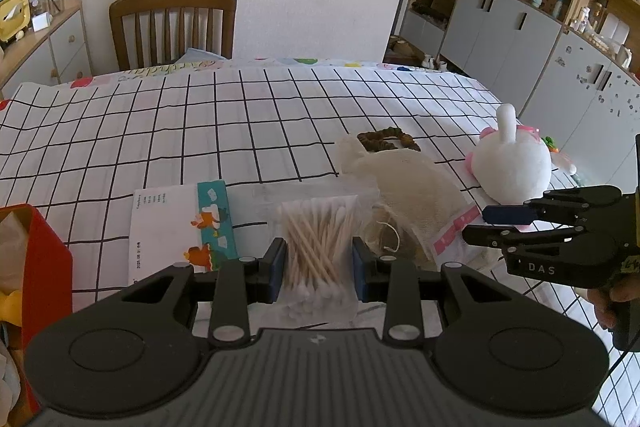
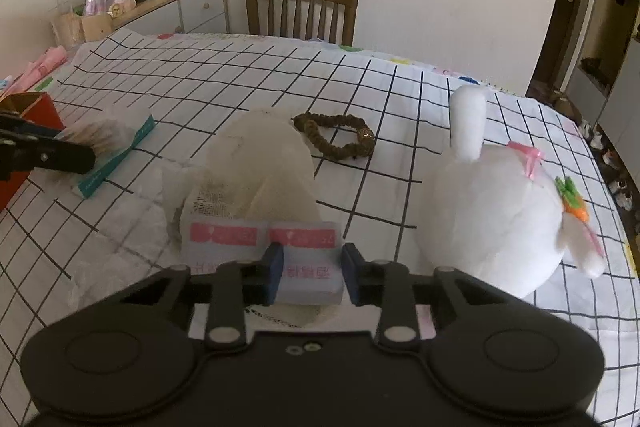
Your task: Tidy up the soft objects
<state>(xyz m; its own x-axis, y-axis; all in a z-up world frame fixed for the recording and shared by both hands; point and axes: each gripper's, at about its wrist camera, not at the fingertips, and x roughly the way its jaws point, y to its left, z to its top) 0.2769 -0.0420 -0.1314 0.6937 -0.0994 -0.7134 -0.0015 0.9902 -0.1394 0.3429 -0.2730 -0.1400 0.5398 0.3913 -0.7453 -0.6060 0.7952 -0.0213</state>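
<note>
My left gripper (image 1: pixel 319 267) is open, its pads either side of a clear bag of cotton swabs (image 1: pixel 318 247) on the checked tablecloth (image 1: pixel 200 131). My right gripper (image 2: pixel 312 273) is open around a pale packet with pink labels (image 2: pixel 304 255); it also shows in the left wrist view (image 1: pixel 496 223). A cream mesh pouch (image 2: pixel 256 171) lies just beyond the packet. A white plush rabbit (image 2: pixel 496 215) lies to the right. A brown scrunchie (image 2: pixel 340 135) lies behind the pouch. A white and teal tissue pack (image 1: pixel 180 227) lies left of the swabs.
A red box (image 1: pixel 44 267) stands at the table's left edge, with soft things inside. A wooden chair (image 1: pixel 172 23) stands at the far side. A sideboard (image 2: pixel 160 7) with clutter is at the far left, shelves (image 1: pixel 540 7) at the right.
</note>
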